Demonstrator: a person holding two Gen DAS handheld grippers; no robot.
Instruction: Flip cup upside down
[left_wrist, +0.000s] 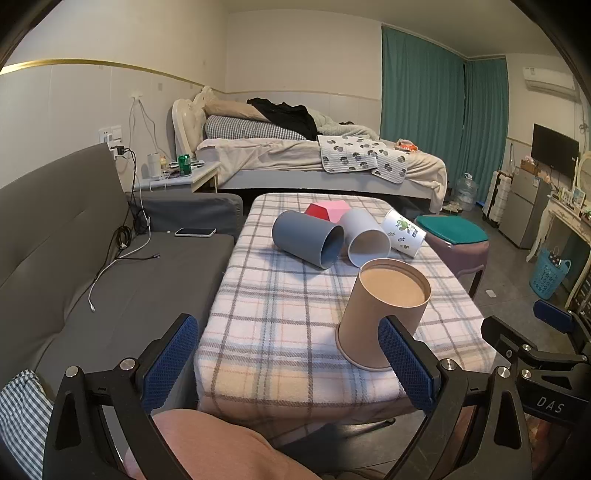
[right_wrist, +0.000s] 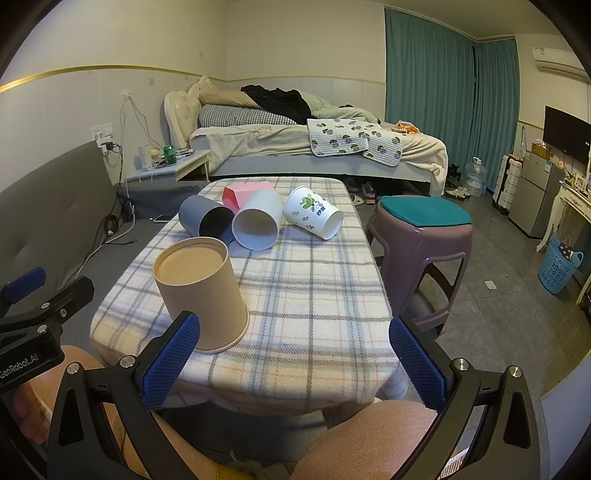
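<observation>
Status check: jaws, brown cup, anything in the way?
Left gripper and right gripper open, empty. Brown cup upside down, tilted. Three cups lying behind it.

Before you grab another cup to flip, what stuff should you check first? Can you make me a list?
1. Brown cup already upside down, rim on the plaid cloth: ok.
2. Left hand-held gripper open and holding nothing: ok.
3. Right hand-held gripper open and holding nothing: ok.
4. Cups still to flip: gray cup, white cup and leaf-print cup all lie on their sides: not ok.
5. Gray and white cups touching: cannot tell.
</observation>
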